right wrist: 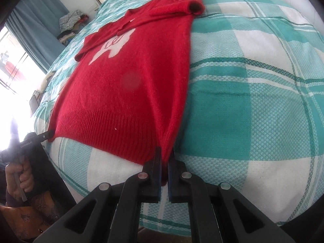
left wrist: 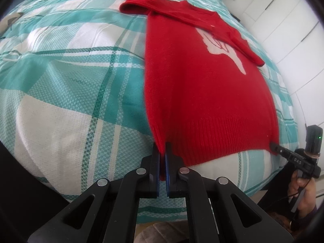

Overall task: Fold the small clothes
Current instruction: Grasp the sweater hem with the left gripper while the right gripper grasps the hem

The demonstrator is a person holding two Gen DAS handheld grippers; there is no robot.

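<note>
Now, with the left tongs [left wrist: 162,151] and right tongs [right wrist: 166,156] each clamped on a hem corner of the red sweater [left wrist: 202,93] near the bed's [left wrist: 60,111] front edge, lifting both evenly should keep the fold straight.

The small red knitted sweater [left wrist: 202,93] has both hem corners hidden between closed gripper pads. Its folded sleeves cover part of the white chest motif [right wrist: 110,49], which stays unreadable. Its left edge looks blurred.
</note>
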